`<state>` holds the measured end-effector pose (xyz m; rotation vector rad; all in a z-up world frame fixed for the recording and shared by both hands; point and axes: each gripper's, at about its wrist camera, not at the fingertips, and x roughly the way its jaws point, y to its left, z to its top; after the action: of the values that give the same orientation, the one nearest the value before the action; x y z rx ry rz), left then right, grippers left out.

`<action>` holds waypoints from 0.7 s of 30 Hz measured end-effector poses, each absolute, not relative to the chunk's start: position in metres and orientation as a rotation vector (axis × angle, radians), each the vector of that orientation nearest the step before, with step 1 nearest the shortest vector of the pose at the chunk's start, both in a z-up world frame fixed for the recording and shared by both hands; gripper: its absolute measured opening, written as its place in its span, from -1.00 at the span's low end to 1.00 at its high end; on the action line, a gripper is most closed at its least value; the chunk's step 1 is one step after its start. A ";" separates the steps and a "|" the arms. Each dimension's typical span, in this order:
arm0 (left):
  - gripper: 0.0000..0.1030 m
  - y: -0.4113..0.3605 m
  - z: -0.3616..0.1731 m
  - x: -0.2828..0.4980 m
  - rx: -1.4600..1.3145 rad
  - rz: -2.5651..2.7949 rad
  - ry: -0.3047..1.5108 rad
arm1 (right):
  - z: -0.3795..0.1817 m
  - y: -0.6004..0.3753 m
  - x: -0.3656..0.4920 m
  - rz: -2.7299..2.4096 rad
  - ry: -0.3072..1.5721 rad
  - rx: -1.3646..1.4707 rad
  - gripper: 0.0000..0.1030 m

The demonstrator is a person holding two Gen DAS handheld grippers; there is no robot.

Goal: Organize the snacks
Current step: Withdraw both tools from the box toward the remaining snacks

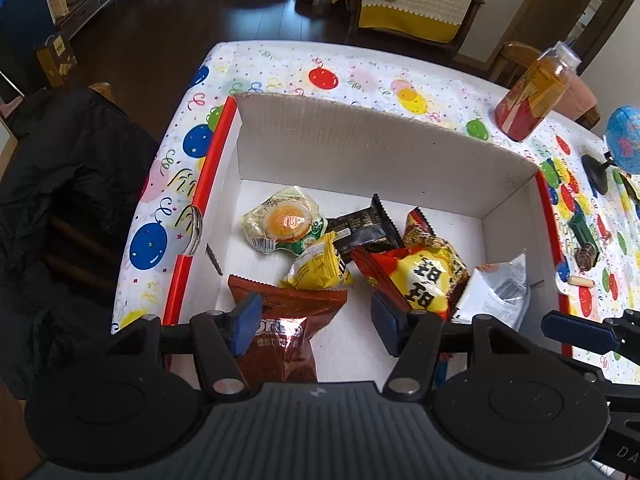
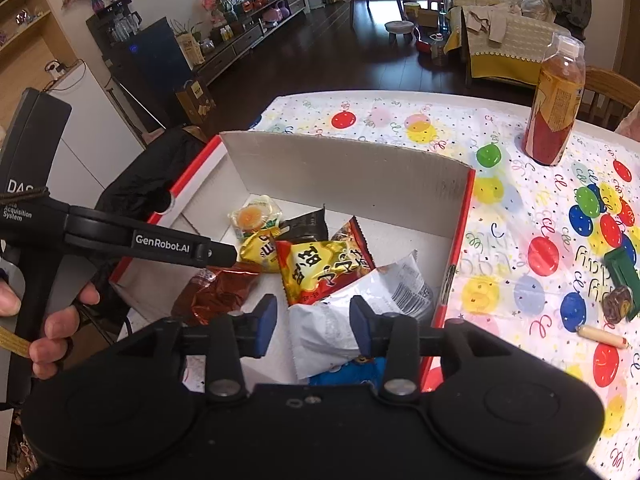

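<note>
An open cardboard box (image 1: pixel 360 140) with red edges holds several snack packets. A brown Oreo packet (image 1: pixel 288 340) lies on the box floor between the fingers of my left gripper (image 1: pixel 316 322), which is open, and its right pad stands clear of the packet. A white packet (image 2: pixel 332 320) lies between the fingers of my right gripper (image 2: pixel 314 326), also open, with a gap at the left pad. Further in lie a red and yellow packet (image 2: pixel 320 270), a yellow packet (image 1: pixel 318 268), a black packet (image 1: pixel 364 226) and an egg-picture packet (image 1: pixel 284 220).
The box sits on a balloon-print tablecloth (image 2: pixel 520 240). A drink bottle (image 2: pixel 554 104) stands at the far right. A green packet (image 2: pixel 622 272), a round brown sweet (image 2: pixel 616 300) and a small sausage (image 2: pixel 602 336) lie right of the box. A globe (image 1: pixel 626 138) and a dark jacket (image 1: pixel 60 184) flank the table.
</note>
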<state>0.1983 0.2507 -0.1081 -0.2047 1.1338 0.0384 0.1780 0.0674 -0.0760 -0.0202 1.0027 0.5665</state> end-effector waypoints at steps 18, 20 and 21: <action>0.28 0.223 -0.041 0.142 -0.137 -0.014 0.959 | -0.034 0.048 0.134 0.576 0.890 0.009 0.28; 0.28 0.219 -0.035 0.137 -0.130 -0.018 0.946 | -0.030 0.044 0.131 0.571 0.878 0.015 0.35; 0.29 0.216 -0.033 0.134 -0.131 -0.024 0.939 | -0.029 0.042 0.129 0.571 0.873 0.018 0.36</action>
<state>0.1343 0.2160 -0.0326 -0.1305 0.9392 -0.0235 0.1290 0.0415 -0.0288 0.0180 0.8729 0.5708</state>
